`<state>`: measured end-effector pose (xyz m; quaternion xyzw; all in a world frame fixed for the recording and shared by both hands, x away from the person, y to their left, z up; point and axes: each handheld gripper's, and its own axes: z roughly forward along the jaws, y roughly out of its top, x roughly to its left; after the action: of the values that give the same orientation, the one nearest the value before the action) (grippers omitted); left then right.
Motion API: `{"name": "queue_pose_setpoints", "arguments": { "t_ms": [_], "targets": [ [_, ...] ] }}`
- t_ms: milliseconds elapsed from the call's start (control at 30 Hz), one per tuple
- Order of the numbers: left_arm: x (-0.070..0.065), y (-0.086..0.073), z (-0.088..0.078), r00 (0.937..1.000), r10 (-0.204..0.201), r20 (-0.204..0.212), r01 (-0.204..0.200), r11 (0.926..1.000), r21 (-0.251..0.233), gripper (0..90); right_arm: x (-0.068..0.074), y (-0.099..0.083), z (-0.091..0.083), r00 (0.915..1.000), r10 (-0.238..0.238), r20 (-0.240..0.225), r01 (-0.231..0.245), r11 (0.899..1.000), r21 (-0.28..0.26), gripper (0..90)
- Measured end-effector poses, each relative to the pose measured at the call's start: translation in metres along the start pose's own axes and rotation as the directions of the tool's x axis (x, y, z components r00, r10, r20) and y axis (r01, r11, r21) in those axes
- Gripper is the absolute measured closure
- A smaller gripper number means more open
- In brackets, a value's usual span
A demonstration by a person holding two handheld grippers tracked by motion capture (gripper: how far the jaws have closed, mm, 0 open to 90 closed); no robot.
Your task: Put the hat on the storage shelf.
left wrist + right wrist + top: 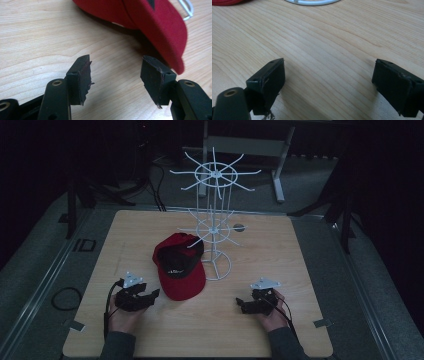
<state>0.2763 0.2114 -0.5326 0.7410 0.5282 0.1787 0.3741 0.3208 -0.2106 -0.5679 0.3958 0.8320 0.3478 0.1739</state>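
A red baseball cap (178, 266) with a black front panel lies on the wooden table (260, 245), leaning against the foot of a white wire display rack (214, 220). My left gripper (150, 296) rests on the table just left of the cap's brim, jaws open and holding nothing. In the left gripper view the red cap brim (160, 27) lies just beyond the gripper (115, 72), close to the right fingertip (153, 75). My right gripper (242, 305) sits at the front right, open over bare wood, well clear of the cap. In the right gripper view, that gripper (329, 80) spreads wide.
The rack's round white base ring (312, 2) lies ahead of the right gripper. A small dark disc (239, 226) sits on the table behind the rack. Grey floor, cables (65, 298) and dark stands surround the table.
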Motion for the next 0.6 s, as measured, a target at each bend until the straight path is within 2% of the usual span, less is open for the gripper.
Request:
{"name": "queue_pose_setpoints", "arguments": {
  "t_ms": [400,600],
  "targets": [
    [-0.003,0.011,-0.016,0.9998,0.003,0.022,-0.002,0.9997,-0.026,43.7,0.000,0.000,0.000,1.0000,0.000,0.000,0.000,1.000,0.000,11.2],
    [-0.009,0.019,-0.023,0.9993,0.020,0.031,-0.018,0.9986,-0.050,43.6,0.000,0.000,0.000,1.0000,0.000,0.000,0.000,1.000,0.000,11.2]
  ]
}}
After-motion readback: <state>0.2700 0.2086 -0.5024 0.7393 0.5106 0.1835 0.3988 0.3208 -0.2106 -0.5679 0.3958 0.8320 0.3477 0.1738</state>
